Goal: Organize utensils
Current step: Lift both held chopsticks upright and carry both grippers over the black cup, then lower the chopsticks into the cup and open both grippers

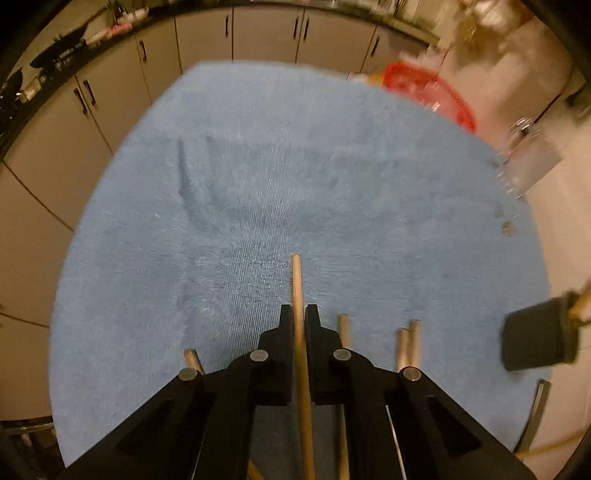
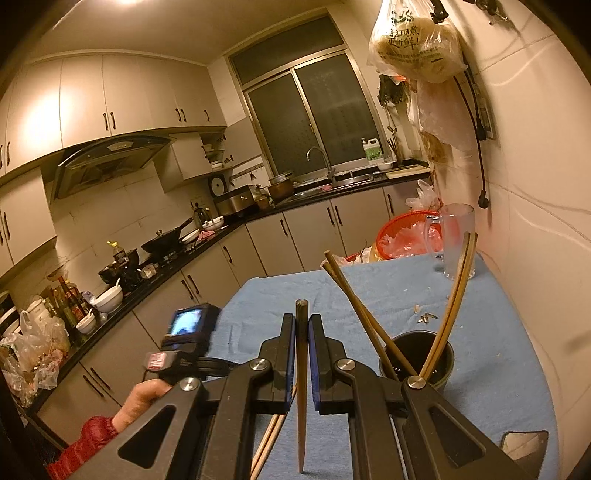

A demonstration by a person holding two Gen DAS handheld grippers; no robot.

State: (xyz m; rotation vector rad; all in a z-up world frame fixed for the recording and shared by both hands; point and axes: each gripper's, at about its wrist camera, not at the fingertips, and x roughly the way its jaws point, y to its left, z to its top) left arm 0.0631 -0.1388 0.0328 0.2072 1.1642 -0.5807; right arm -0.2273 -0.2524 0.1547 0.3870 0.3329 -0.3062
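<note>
Black holder (image 2: 443, 363) with four chopsticks (image 2: 364, 314), clear pitcher (image 2: 456, 236) behind

Table cloth (image 1: 258, 166): light blue, fine ribbed weave; chopstick (image 1: 298, 314) at 6 o'clock: pale tan wood; basket (image 1: 428, 92) at 1 o'clock: red; holder (image 2: 417, 354): black, four brown chopsticks (image 2: 362, 310) inside; cabinets (image 2: 303, 229): beige, dark handles; sleeve (image 2: 85, 439): red.

Warm, yellowish indoor light; a ceiling lamp (image 2: 127, 2) glares at eleven o'clock in the right wrist view, bouncing off the upper cabinets (image 2: 48, 110); the left wrist view is dimmer, motion-smeared toward two o'clock; fisheye bending, dark corners.
</note>
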